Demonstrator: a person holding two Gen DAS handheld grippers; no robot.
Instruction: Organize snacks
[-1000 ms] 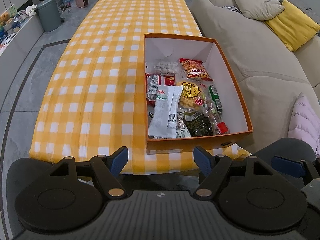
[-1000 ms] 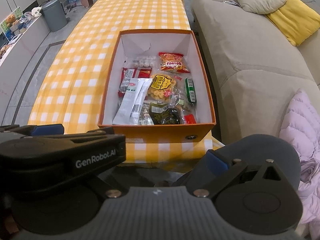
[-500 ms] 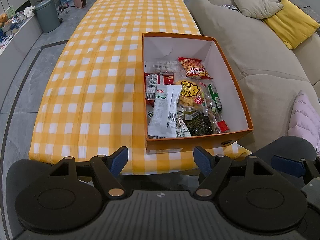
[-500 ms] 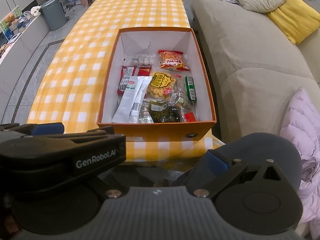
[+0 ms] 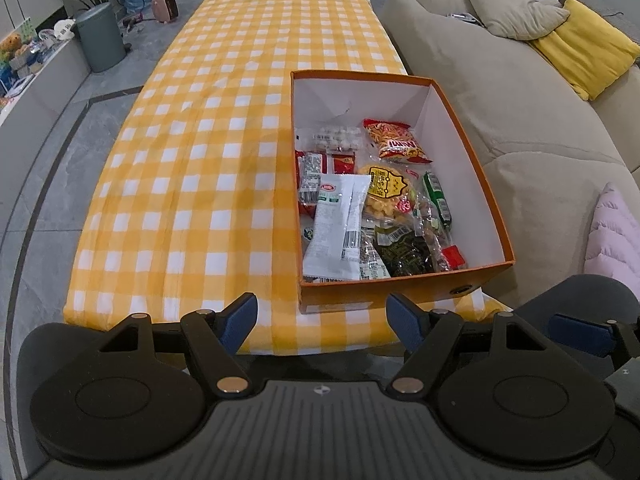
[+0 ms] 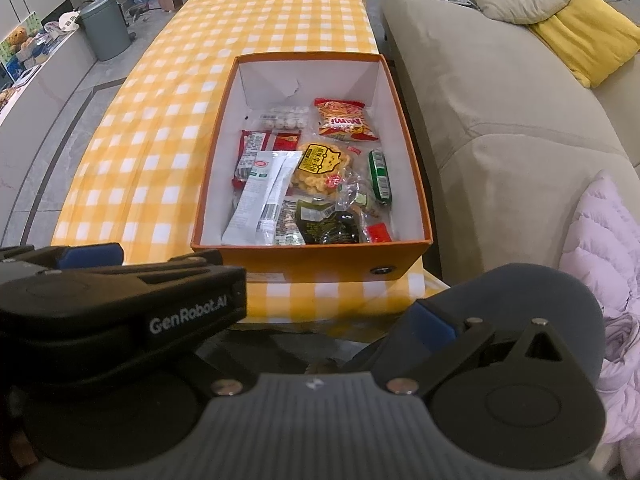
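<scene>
Left camera first: my left tool (image 5: 322,318) hangs short of the counter's (image 5: 192,184) near edge, fingers spread wide, nothing between them. The orange box (image 5: 466,288) sits at the near right corner of the checked cloth, right beside the sofa (image 5: 500,112). Inside it the snacks are heaped: a long white packet (image 5: 338,226) on the left side, a yellow puff bag (image 5: 384,196) in the middle, a red chip bag (image 5: 396,142) towards the back, a dark green pouch (image 5: 404,250) at the front.

Right camera now: the box (image 6: 320,258) lies straight ahead, white packet (image 6: 262,196) against its left side, red chip bag (image 6: 344,118) at the back. My left tool (image 6: 120,300) crosses the lower left and covers one finger of my right tool (image 6: 320,316); only the right blue pad (image 6: 434,326) shows, far off to the side, so I read it as open and empty.
</scene>
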